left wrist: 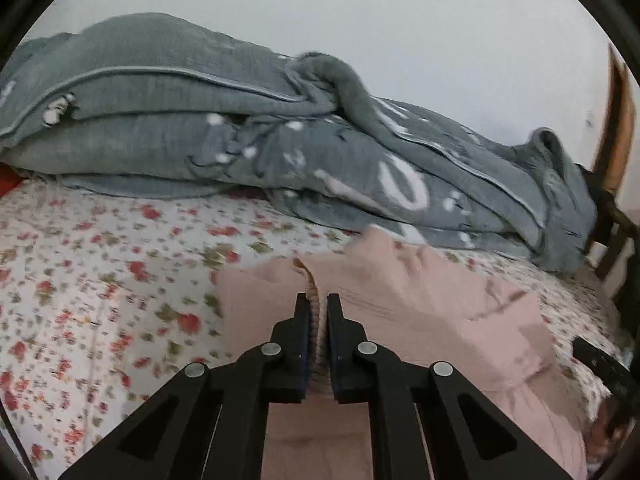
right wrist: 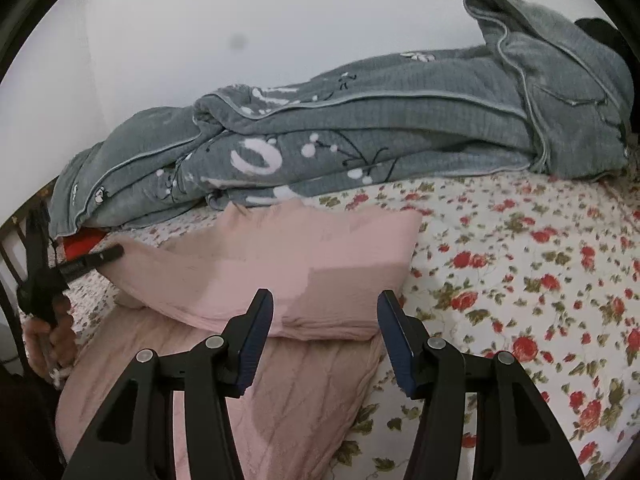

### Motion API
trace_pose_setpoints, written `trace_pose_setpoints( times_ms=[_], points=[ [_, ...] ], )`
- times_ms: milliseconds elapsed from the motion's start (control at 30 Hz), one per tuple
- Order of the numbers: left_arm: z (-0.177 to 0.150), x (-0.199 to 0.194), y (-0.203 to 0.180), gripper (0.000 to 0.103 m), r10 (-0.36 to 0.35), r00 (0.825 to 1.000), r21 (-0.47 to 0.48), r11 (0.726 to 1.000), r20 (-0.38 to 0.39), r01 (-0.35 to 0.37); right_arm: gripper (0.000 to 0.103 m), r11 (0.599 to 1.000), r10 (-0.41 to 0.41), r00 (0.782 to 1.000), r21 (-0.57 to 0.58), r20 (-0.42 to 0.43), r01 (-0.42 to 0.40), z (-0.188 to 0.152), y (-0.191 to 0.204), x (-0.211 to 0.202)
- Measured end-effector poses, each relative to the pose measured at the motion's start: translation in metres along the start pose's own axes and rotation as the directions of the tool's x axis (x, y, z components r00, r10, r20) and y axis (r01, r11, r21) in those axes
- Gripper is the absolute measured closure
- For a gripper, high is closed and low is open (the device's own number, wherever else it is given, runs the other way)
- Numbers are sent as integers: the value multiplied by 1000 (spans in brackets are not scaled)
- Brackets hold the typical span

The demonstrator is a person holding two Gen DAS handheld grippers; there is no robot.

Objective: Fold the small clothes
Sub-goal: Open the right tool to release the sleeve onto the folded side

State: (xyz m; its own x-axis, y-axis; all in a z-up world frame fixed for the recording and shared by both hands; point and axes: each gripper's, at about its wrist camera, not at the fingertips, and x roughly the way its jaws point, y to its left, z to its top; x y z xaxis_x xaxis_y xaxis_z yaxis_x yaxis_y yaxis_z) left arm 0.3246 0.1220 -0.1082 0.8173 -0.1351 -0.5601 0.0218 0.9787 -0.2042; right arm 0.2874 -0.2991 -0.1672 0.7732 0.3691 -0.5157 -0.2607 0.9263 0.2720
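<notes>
My left hand-held gripper (left wrist: 318, 308) is clamped on a ribbed edge of the pink garment (left wrist: 420, 308), the knit pinched between its 2 fingers, which sit nearly together. From there the cloth spreads away to the far right across the floral bedsheet (left wrist: 100, 280), partly blurred in the left wrist view.

My right hand-held gripper (right wrist: 325, 304) has its fingers well apart and holds nothing. It hovers just near of the garment's folded upper layer (right wrist: 280, 264), which lies between and beyond the 2 fingertips; a lower, cable-knit layer runs beneath the left finger toward me. In the right wrist view my left hand-held gripper shows at the far left edge, its tip touching the garment's left end.

The pink garment rests on the bed's near half. A bunched grey blanket (right wrist: 380, 136) with white patterns lies behind it against the pale wall (right wrist: 280, 20), touching or overlapping the garment's far edge.
</notes>
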Motion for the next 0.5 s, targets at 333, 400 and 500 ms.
trace_pose_setpoints(
  times_ms=[333,400,500],
  points=[
    [-20,36,19,79,82,986,-37,995,-148,-89,55,987,-147,970,29,-192,155,3,-11,45],
    [-23,32,20,79,85,985,-38,995,-150,-91,55,988,-132,968,54,-215,147,1,-17,49],
    [-28,29,19,69,83,985,-26,996,-149,-88,55,986,-142,968,53,-207,156,-1,-16,47]
  ],
)
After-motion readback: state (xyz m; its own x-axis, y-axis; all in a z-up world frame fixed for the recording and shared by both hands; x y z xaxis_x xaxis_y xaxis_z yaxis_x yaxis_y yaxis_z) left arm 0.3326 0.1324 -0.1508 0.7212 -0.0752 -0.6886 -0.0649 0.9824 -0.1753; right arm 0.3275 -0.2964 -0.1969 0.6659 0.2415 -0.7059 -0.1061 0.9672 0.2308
